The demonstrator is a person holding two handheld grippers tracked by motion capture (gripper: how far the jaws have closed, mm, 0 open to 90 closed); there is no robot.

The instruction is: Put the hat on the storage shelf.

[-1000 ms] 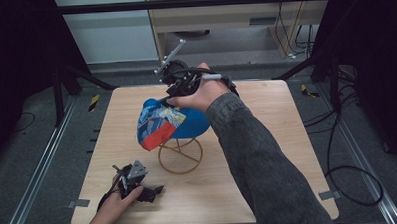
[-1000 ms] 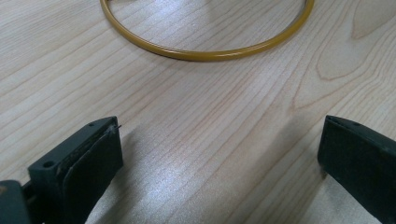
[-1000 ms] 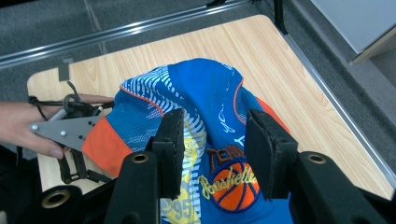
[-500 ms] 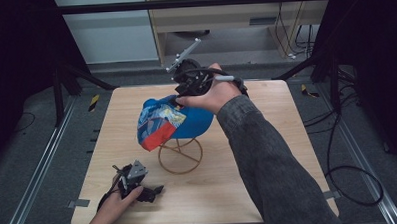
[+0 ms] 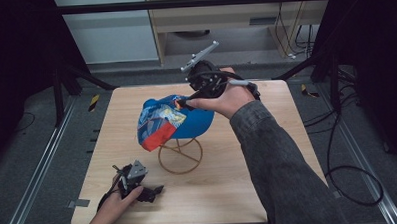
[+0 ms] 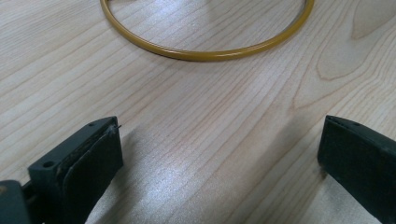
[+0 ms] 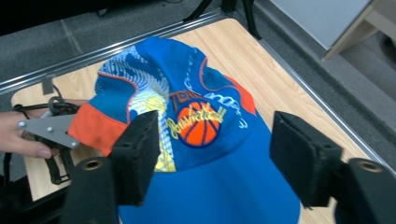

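Table [image 5: 268, 154] bare around cap [image 5: 187, 120]; right tongs [image 5: 182, 103] just opened.

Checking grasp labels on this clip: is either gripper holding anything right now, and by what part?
Nothing is held. The right gripper has just opened above the blue cap, pads clear of the fabric. The left gripper rests open on the table.

The cap [image 5: 174, 120] covers the top of the wire stand [image 5: 180, 155]; in the left gripper view the stand's ring [image 6: 205, 52] is cut off by the top edge. In the right gripper view the cap's lower part runs off the bottom edge, and its small lettering is too blurred to read
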